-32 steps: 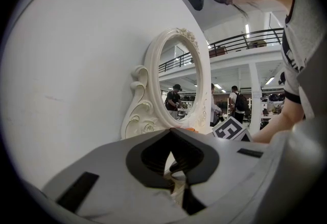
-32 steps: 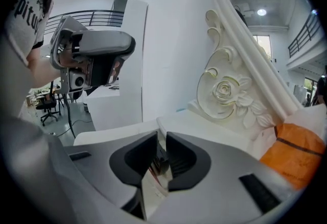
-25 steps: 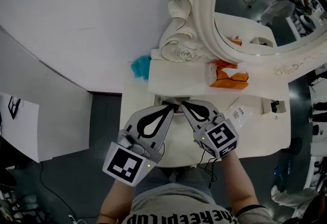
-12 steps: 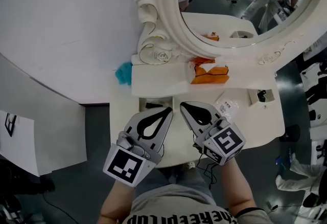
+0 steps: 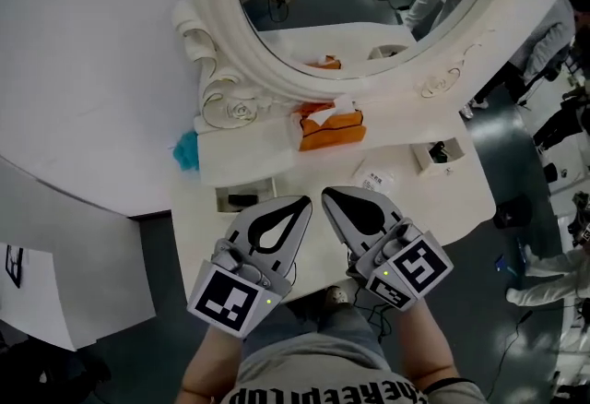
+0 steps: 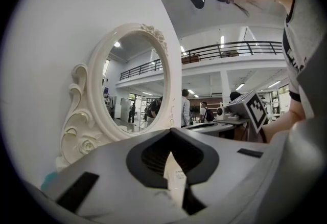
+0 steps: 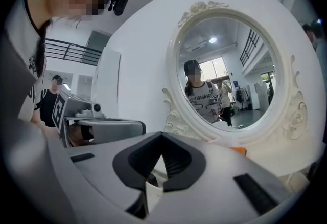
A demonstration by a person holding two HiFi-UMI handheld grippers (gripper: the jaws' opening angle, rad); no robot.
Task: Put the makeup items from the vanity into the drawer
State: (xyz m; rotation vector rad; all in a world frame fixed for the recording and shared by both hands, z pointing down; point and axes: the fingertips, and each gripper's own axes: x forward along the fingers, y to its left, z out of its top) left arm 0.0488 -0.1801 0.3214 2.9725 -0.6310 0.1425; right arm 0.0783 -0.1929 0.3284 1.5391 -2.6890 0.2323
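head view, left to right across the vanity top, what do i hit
teal fluffy thing -> small dark item -> orange tissue pack -> clear packet -> small white box

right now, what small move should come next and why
Probably part the right gripper's jaws and ease it toward the white packet on the vanity: it and the left gripper are shut and empty, and that packet lies nearest its tip.
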